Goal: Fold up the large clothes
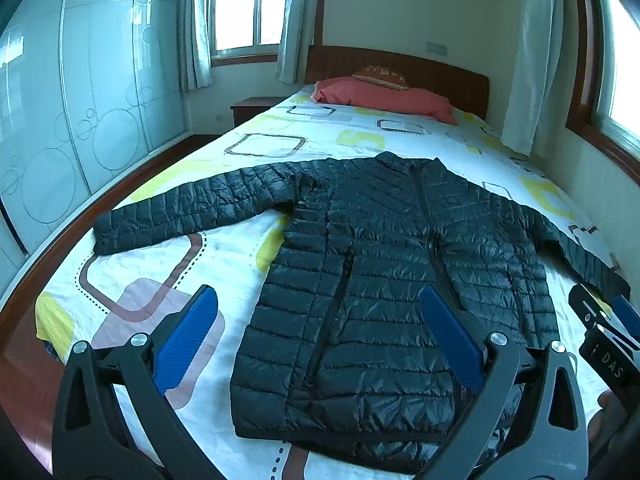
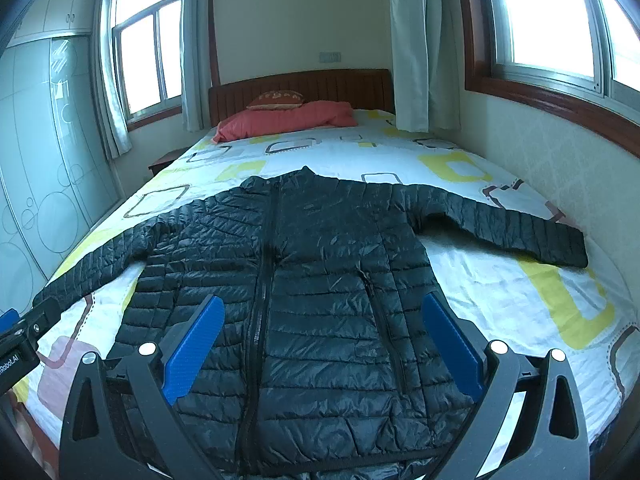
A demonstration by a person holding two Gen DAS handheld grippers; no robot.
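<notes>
A black quilted puffer jacket (image 1: pixel 380 264) lies flat and zipped on the bed, front up, collar toward the headboard, both sleeves spread out sideways. It fills the middle of the right wrist view (image 2: pixel 320 280) too. My left gripper (image 1: pixel 320 320) is open and empty, hovering above the jacket's lower left part near the hem. My right gripper (image 2: pixel 320 328) is open and empty, hovering above the jacket's lower middle. The right gripper shows at the right edge of the left wrist view (image 1: pixel 608 332), and the left one at the left edge of the right wrist view (image 2: pixel 20 340).
The bed (image 1: pixel 168 264) has a white sheet with yellow and brown squares. A pink pillow (image 1: pixel 384 98) and wooden headboard (image 1: pixel 440 72) are at the far end. A glass wardrobe (image 1: pixel 60 112) stands to the left, a wall (image 2: pixel 560 160) with windows to the right, a nightstand (image 1: pixel 252 108) beyond.
</notes>
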